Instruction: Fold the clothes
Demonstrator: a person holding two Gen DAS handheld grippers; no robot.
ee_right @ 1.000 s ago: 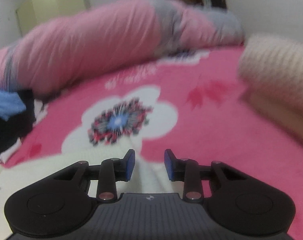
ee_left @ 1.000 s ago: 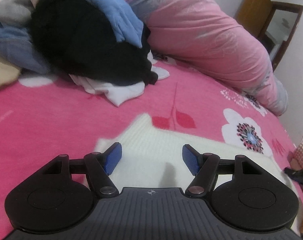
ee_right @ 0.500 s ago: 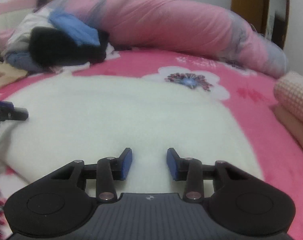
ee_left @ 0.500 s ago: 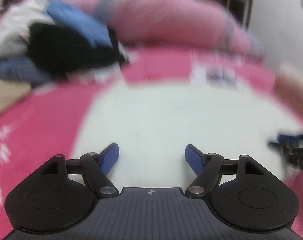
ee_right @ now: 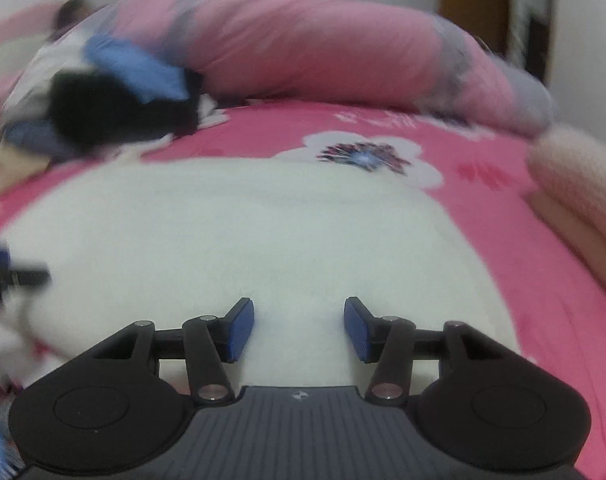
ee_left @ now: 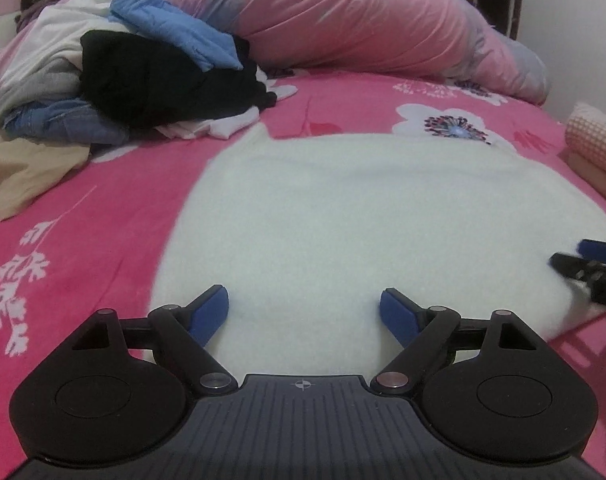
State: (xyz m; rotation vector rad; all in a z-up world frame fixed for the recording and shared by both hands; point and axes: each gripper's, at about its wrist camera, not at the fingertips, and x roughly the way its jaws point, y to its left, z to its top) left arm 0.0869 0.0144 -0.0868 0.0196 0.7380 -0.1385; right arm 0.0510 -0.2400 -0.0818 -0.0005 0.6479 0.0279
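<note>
Left wrist view: left gripper (ee_left: 303, 314) jaws wide apart, holding nothing, low over near edge of the white sweater (ee_left: 367, 216). A second ago it sat further in over the cloth with the pile close; now pulled back, sweater spread flat on the pink bedsheet (ee_left: 83, 216). Right gripper (ee_right: 299, 330) jaws also apart, empty, same near edge, blurred. Likely laying-out done, first fold next. Beyond: unfolded clothes pile (ee_left: 151, 76), then rolled pink quilt (ee_left: 375, 24).
</note>
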